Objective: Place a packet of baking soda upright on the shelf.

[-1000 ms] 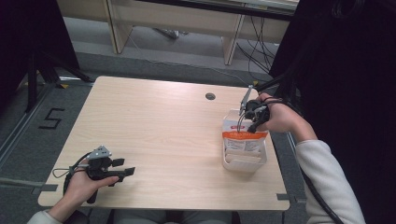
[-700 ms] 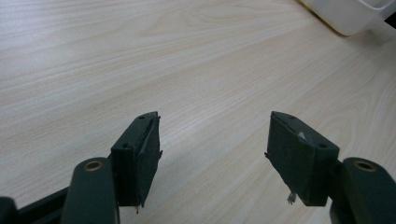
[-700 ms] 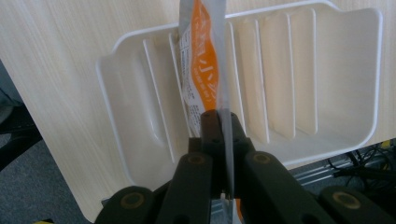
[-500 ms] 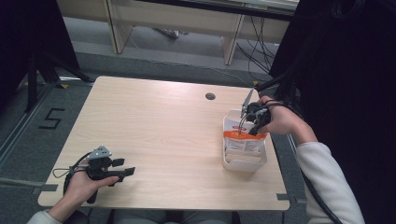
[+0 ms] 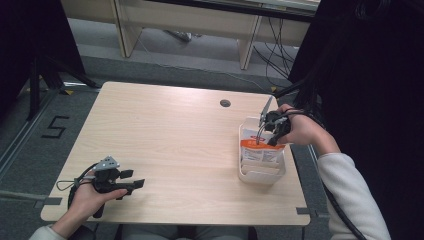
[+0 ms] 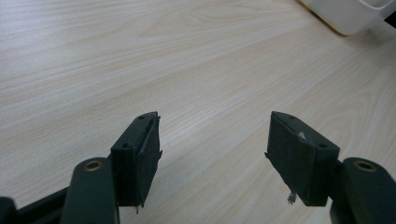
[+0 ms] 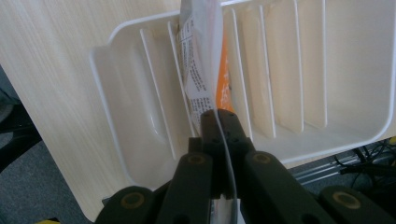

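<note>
At the frame's right, the right hand-held gripper (image 7: pixel 218 116) pinches an orange-and-white packet (image 7: pixel 205 56) standing in the white slotted tray (image 7: pixel 121 116); the left hand-held gripper (image 6: pixel 212 140), lower left, gapes empty.

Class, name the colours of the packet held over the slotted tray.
The packet is orange and white with black print, clearest in the high view.

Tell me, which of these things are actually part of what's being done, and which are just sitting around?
In use:
- right gripper, shut on the orange-and-white packet
- white slotted tray that the packet stands in

Just there:
- left gripper, open, resting on bare wooden table
- round hole in the tabletop
- cables on the floor behind
</note>
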A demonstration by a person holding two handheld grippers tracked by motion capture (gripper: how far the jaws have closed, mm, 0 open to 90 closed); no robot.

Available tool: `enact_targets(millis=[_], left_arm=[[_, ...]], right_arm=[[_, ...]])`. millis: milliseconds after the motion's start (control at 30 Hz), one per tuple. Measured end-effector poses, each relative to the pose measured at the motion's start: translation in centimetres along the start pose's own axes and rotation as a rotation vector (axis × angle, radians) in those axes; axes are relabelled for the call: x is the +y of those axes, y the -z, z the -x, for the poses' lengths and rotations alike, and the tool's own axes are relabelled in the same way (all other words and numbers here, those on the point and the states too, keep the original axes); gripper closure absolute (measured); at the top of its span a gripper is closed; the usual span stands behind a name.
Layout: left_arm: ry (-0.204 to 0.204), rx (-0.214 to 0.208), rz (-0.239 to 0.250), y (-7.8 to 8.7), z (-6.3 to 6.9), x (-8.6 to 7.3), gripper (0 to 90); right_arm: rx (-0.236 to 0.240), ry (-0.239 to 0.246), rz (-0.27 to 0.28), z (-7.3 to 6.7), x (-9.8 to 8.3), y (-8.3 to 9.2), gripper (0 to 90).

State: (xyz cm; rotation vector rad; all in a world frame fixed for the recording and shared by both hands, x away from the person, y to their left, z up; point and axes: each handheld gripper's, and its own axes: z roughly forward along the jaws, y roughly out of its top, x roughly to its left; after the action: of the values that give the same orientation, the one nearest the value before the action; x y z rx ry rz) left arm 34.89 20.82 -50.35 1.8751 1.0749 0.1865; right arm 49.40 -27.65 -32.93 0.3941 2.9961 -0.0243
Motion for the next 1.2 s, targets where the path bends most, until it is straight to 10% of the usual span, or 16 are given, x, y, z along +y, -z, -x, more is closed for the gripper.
enact_targets(millis=[233, 767, 1200], left_arm=[[0.001, 0.000, 0.001, 0.0, 0.0, 0.0, 33.9], [0.001, 0.001, 0.002, 0.0, 0.0, 0.0, 33.8], [0.002, 0.003, 0.006, 0.0, 0.1, 0.0, 33.7]], right_arm=[[-0.014, -0.038, 0.005, -0.1, -0.1, 0.1, 84.7], [-0.068, -0.170, 0.273, -1.4, 2.1, 1.8, 45.0], [-0.103, -0.041, 0.344, -4.7, 6.0, 2.7, 44.0]])
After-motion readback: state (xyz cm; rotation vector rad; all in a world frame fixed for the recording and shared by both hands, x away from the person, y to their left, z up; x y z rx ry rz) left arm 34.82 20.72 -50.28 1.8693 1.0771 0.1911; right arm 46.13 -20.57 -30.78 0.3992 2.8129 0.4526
